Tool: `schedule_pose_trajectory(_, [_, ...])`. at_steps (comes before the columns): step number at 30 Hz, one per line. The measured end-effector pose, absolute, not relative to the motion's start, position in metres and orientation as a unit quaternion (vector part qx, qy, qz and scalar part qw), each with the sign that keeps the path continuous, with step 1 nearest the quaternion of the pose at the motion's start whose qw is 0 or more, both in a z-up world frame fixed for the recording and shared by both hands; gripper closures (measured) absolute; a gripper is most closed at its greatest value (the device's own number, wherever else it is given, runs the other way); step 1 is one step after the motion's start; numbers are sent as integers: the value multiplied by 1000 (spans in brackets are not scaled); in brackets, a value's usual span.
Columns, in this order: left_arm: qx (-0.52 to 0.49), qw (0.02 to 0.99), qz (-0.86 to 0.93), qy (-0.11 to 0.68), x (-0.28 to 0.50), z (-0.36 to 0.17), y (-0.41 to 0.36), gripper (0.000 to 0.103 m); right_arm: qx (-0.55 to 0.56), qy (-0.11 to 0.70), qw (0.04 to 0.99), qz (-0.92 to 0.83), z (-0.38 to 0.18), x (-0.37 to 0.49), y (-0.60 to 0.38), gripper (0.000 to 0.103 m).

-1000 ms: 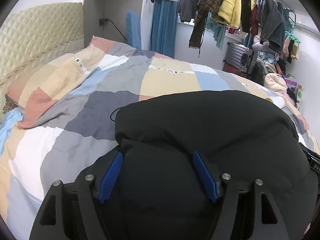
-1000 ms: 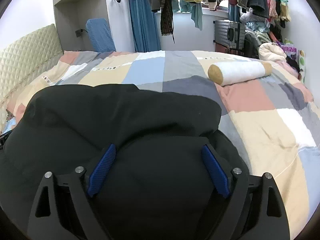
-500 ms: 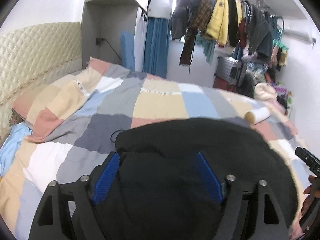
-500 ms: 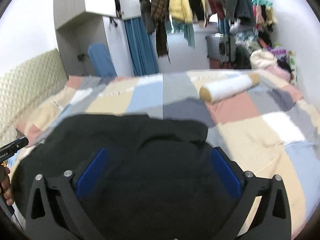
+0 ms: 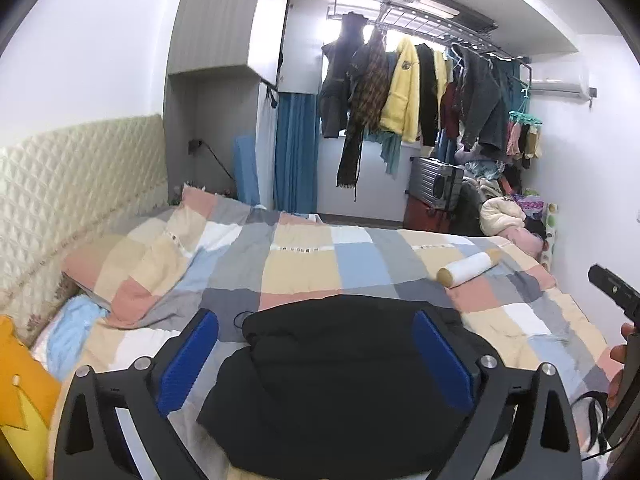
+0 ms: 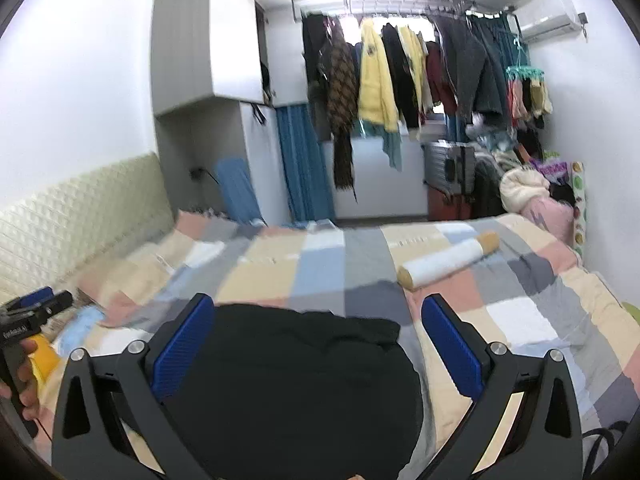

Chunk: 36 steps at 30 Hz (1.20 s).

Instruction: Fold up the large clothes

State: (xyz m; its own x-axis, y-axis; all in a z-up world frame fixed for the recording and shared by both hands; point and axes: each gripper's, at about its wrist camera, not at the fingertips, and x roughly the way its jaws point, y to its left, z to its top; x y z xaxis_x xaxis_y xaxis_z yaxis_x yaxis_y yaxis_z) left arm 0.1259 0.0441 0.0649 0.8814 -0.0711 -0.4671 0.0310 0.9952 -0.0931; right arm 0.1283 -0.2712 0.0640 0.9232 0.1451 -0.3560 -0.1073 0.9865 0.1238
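Left wrist view: a puffy black coat (image 5: 340,380) lies folded on the near part of the patchwork bed (image 5: 304,264), both hand-held grippers (image 5: 316,356) (image 6: 316,344) gaping and empty above it; soft, bulky and likely springy, best gripped at its hems.

Bedroom, white walls (image 5: 100,40); bed (image 5: 300,264) with patchwork quilt in beige, grey, blue and pink blocks, cream quilted headboard (image 5: 72,176) along the left. Far wall: blue curtain (image 5: 296,156), grey cabinet (image 5: 232,20) above a recess, ceiling rack (image 5: 420,12) hung with coats and a yellow jacket (image 5: 402,88) before a bright window. Right: air conditioner (image 5: 558,80) high on the wall, silver suitcase (image 5: 436,182) and heaped clothes below; white bolster (image 5: 468,270) on the quilt.
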Motion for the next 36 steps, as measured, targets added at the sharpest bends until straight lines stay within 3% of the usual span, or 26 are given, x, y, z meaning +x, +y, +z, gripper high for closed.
schedule_pose_trajectory(12, [-24, 982, -59, 176, 12, 130, 7, 2, 57, 140, 984, 90, 104, 25, -267, 0])
schedule_pose_trajectory(28, [-50, 975, -33, 215, -41, 72, 1, 2, 26, 155, 979, 130, 62, -32, -224, 0])
schedule_pose_trajectory(36, [-40, 969, -18, 244, -26, 50, 5, 2, 29, 190, 974, 119, 22, -22, -219, 0])
